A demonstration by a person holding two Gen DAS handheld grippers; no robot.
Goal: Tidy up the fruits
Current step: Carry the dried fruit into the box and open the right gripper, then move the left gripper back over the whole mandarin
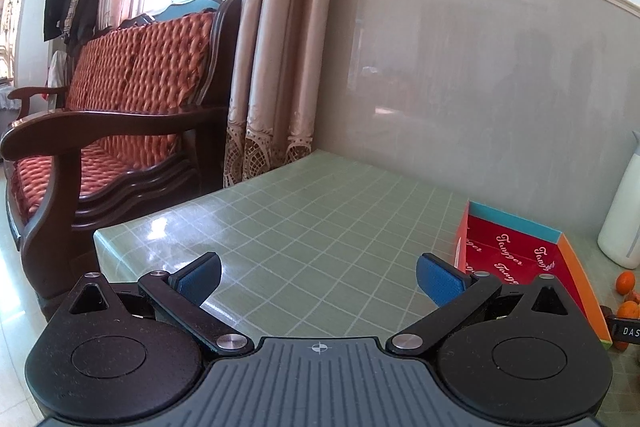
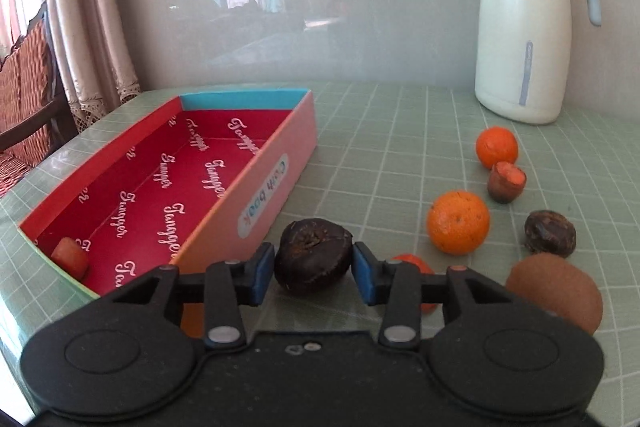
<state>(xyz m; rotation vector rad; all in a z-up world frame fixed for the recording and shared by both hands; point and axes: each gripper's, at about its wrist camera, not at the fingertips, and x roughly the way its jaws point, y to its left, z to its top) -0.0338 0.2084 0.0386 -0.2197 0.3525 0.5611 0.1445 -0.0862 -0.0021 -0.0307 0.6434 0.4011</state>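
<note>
My right gripper [image 2: 313, 273] is shut on a dark brown round fruit [image 2: 313, 254] and holds it just right of the red box [image 2: 168, 183], near its pink side wall. One small orange piece [image 2: 71, 257] lies in the box's near left corner. On the green tablecloth to the right lie two oranges [image 2: 458, 221] [image 2: 497, 147], a bitten dark fruit [image 2: 506, 181], another dark fruit [image 2: 550, 233], a brown kiwi [image 2: 558, 291] and an orange piece [image 2: 414, 263] half hidden behind my finger. My left gripper [image 1: 318, 279] is open and empty over the table, left of the box [image 1: 520, 259].
A white thermos jug [image 2: 524, 39] stands at the back right by the glossy wall. A wooden sofa with red cushions [image 1: 120, 107] and a curtain [image 1: 276, 47] stand past the table's left edge [image 1: 160, 215].
</note>
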